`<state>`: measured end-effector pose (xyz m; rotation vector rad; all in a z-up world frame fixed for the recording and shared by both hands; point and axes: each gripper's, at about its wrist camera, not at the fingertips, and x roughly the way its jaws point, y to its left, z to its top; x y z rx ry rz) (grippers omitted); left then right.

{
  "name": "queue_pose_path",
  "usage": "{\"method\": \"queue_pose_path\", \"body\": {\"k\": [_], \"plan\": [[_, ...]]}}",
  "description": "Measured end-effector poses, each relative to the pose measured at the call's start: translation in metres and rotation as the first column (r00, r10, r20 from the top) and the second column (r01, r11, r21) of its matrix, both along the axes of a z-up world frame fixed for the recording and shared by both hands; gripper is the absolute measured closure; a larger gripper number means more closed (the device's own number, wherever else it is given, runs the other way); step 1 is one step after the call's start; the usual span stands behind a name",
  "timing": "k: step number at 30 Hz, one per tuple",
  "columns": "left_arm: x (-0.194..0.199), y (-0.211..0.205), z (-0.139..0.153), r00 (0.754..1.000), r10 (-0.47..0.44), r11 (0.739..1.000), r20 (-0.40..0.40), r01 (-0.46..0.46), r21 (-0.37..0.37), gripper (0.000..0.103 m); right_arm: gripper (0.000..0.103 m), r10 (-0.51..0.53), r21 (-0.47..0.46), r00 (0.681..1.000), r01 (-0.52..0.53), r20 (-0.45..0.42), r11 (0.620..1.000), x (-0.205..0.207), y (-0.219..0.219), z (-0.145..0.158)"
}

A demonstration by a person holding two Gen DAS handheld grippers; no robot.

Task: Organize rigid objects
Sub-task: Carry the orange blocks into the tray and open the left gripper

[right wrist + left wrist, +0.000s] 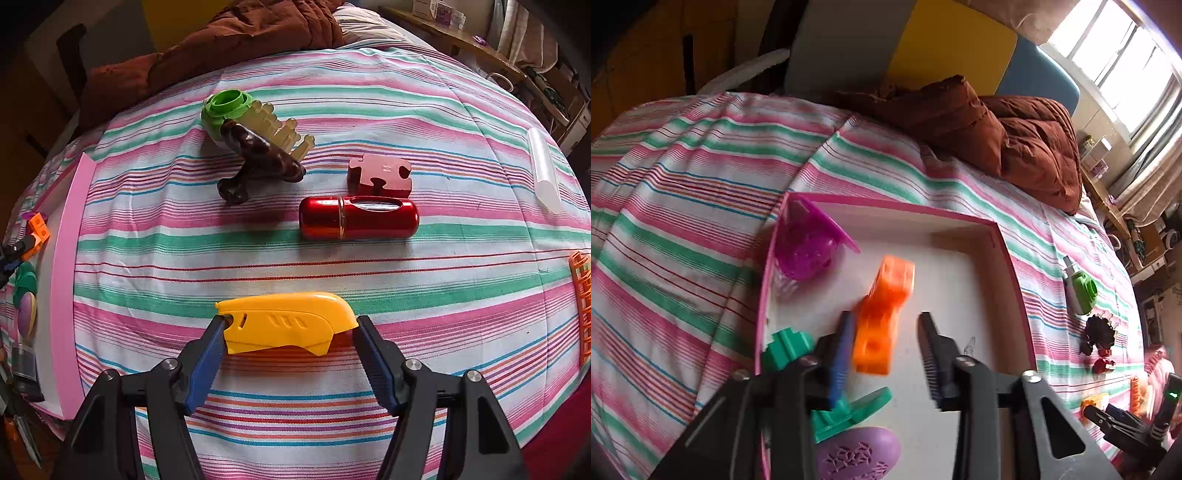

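My left gripper [886,325] is open over a pink-rimmed white box [960,218]. An orange block toy [882,314] lies blurred between its fingers, against the left finger [842,350]. The box also holds a magenta cup-like piece [807,247], a teal stepped piece [786,347] and a purple oval [860,454]. My right gripper [290,328] is open around a yellow plastic case [288,325] on the striped bedsheet; both fingers sit at its ends. Beyond lie a red cylinder [358,218], a red puzzle block [380,175], a dark brush [258,158] and a green-capped piece [225,110].
A brown quilt [1015,136] is bunched at the head of the bed. The box rim shows in the right wrist view [68,280] at far left. A clear tube [543,170] and an orange grid piece [581,295] lie at the right. Cluttered furniture stands past the bed's right edge.
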<state>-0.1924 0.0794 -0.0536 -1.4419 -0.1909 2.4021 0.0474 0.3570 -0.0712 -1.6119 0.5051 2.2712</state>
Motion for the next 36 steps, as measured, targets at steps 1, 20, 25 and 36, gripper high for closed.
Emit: {"method": "queue_pose_path", "body": {"k": [1, 20, 25, 36], "plan": [[0.004, -0.003, 0.004, 1.0, 0.003, 1.0, -0.017, -0.003, 0.003, 0.063, 0.033, -0.001, 0.0, 1.0, 0.001, 0.0, 1.0, 0.0, 0.0, 0.0], [0.126, 0.012, 0.039, 0.977, -0.108, 0.991, -0.185, 0.091, -0.099, 0.062, 0.033, 0.007, 0.019, 1.0, -0.007, -0.003, 1.0, 0.0, 0.006, 0.001], [0.142, 0.017, 0.039, 0.971, -0.13, 0.986, -0.198, 0.107, -0.126, 0.062, 0.033, 0.01, 0.026, 1.0, -0.01, -0.004, 1.0, -0.002, 0.006, 0.001], [0.159, 0.014, 0.039, 0.967, -0.14, 0.983, -0.215, 0.11, -0.144, 0.062, 0.033, 0.055, 0.035, 0.998, -0.055, -0.011, 0.998, -0.012, -0.002, 0.0]]}}
